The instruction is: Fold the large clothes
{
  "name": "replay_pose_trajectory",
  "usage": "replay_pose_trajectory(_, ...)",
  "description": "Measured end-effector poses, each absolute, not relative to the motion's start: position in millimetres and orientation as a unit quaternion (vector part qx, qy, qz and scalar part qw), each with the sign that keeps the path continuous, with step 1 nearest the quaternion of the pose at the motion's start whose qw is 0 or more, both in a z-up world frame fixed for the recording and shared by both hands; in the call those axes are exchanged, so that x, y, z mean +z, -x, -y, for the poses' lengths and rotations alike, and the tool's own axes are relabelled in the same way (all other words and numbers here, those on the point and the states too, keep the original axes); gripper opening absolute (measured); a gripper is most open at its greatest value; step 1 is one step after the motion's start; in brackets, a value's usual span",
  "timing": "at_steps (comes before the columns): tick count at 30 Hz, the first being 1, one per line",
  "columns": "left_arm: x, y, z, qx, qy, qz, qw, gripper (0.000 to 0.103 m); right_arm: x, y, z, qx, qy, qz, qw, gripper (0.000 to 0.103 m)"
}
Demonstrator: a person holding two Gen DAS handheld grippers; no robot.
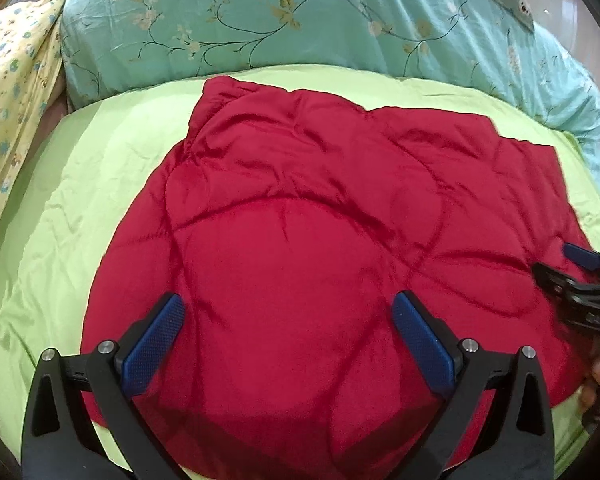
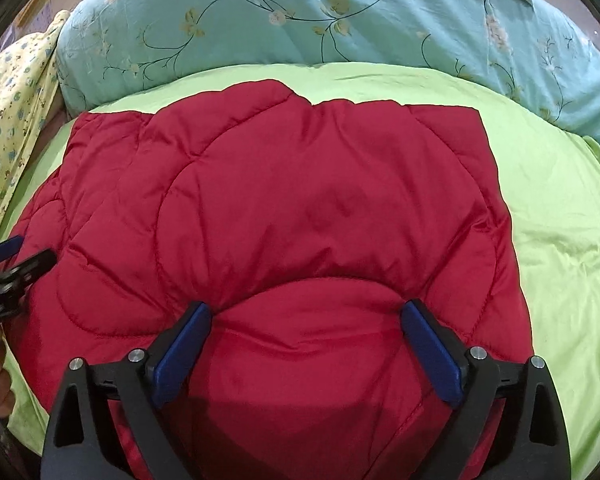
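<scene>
A red quilted garment [image 1: 324,216] lies spread on the light green bed sheet [image 1: 112,168]; it also fills the right wrist view [image 2: 284,200]. My left gripper [image 1: 288,312] is open, its blue pads wide apart just above the garment's near part. My right gripper [image 2: 306,320] is open too, with a bulge of the red fabric between its pads, which touch or press against it. The right gripper shows at the right edge of the left wrist view [image 1: 580,280], and the left gripper at the left edge of the right wrist view [image 2: 8,268].
A turquoise floral pillow or quilt [image 1: 260,20] lies along the far side of the bed [image 2: 340,12]. A yellow patterned cloth [image 1: 12,80] hangs at the far left. Green sheet shows left and right of the garment [image 2: 560,220].
</scene>
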State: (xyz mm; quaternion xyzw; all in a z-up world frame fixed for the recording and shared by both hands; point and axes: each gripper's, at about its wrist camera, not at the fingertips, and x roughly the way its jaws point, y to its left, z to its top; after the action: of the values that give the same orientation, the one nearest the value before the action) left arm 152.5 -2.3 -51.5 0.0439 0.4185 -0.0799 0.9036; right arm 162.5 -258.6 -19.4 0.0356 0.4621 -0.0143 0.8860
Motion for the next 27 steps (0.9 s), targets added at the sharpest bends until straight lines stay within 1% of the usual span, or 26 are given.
replay_pose_trajectory(7, -69, -160, 12, -0.069, -0.066, -0.429, 0.898, 0.103, -16, -157, 258, -0.015, -0.043, -0.454, 0.890, 0.096)
replay_pose_trajectory(9, -69, -159, 12, -0.067, -0.070, -0.427, 0.899, 0.103, -5, -147, 259, -0.015, -0.055, -0.448, 0.892, 0.093)
replay_pose_trajectory(10, -69, -159, 12, -0.067, -0.070, -0.426, 0.899, 0.103, 2, -141, 259, -0.013, -0.062, -0.440, 0.896, 0.088)
replay_pose_trajectory(12, -69, -159, 13, -0.066, -0.071, -0.425, 0.900, 0.103, 17, -126, 257, -0.007, -0.073, -0.419, 0.905, 0.088)
replay_pose_trajectory(14, -69, -158, 13, -0.066, -0.073, -0.425, 0.900, 0.103, 20, -120, 252, -0.003, -0.070, -0.418, 0.906, 0.088)
replay_pose_trajectory(17, -70, -159, 12, -0.067, -0.075, -0.423, 0.901, 0.103, -5, -129, 246, -0.011, -0.043, -0.452, 0.891, 0.090)
replay_pose_trajectory(19, -71, -160, 13, -0.066, -0.078, -0.421, 0.901, 0.103, -17, -136, 243, -0.017, -0.029, -0.450, 0.892, 0.092)
replay_pose_trajectory(27, -73, -158, 17, -0.061, -0.081, -0.421, 0.901, 0.103, -21, -146, 242, -0.023, -0.026, -0.448, 0.893, 0.092)
